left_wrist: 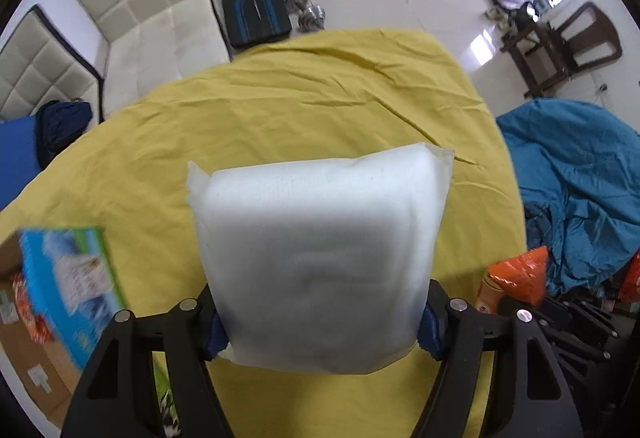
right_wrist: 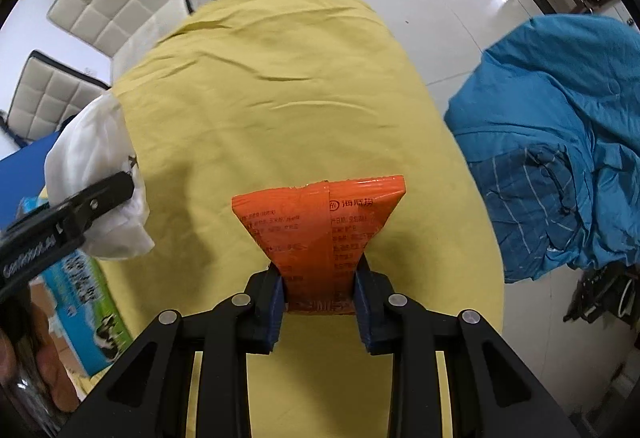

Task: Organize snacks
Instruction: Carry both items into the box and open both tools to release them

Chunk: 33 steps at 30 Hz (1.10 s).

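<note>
Above the middle of the yellow worktop (left_wrist: pixel 320 110), the left gripper (left_wrist: pixel 320 322) is clamping its jaws on a soft white packet (left_wrist: pixel 320 250); the right gripper (right_wrist: pixel 320 302) is pinching an orange snack bag (right_wrist: pixel 316 234) by its narrow end; that bag could be slipping out and falling.

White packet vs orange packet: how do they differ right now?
Colour: the white packet is plain and unprinted on the side shown; the orange packet carries printed text.
Size: the white packet looks wider and puffier; the orange packet is slimmer and pinches in at the pads.
Holder: the left gripper holds the white packet, the right gripper the orange packet.
Shared: both are clamped and lifted above the yellow cloth.
</note>
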Each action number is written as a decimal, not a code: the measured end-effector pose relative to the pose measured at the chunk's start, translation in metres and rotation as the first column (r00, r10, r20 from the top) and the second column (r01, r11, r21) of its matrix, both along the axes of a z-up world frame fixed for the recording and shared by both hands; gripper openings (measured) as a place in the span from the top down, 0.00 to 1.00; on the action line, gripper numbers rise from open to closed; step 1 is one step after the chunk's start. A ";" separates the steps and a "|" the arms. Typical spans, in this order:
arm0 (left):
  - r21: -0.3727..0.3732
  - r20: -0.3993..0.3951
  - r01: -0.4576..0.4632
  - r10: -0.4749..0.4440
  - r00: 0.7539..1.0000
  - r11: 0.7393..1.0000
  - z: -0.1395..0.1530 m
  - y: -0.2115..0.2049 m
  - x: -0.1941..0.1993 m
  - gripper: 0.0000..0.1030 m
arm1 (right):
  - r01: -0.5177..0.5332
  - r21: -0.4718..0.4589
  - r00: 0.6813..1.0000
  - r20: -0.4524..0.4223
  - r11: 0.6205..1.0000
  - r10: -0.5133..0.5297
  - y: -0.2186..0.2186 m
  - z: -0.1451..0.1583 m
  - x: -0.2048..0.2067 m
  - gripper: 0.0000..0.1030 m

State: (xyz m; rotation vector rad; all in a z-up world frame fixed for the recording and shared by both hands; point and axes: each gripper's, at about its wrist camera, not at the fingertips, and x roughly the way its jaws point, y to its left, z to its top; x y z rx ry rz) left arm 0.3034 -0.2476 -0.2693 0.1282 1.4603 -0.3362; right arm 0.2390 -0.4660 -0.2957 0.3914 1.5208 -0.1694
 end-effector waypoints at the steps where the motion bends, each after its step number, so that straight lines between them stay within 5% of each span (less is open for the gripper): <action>1: -0.007 0.013 -0.003 0.004 1.000 1.000 0.005 0.009 -0.005 0.32 | -0.008 0.004 1.000 0.012 1.000 0.008 0.007 0.007 -0.003 0.69; 9: -0.055 0.137 -0.043 0.051 0.989 0.998 0.066 0.079 -0.042 0.32 | -0.080 0.024 0.992 0.098 0.997 0.077 0.075 0.063 -0.022 0.70; 20: -0.095 0.178 -0.162 0.177 0.968 0.982 0.112 0.212 -0.088 0.32 | -0.251 0.068 0.949 0.212 0.966 0.232 0.222 0.127 -0.032 0.70; 27: -0.093 0.189 -0.264 0.278 0.942 0.960 0.127 0.308 -0.104 0.32 | -0.388 0.105 0.905 0.231 0.916 0.357 0.337 0.135 -0.030 0.70; 33: -0.083 0.150 -0.346 0.355 0.923 0.935 0.114 0.380 -0.107 0.32 | -0.457 0.165 0.883 0.202 0.874 0.424 0.413 0.111 -0.025 0.70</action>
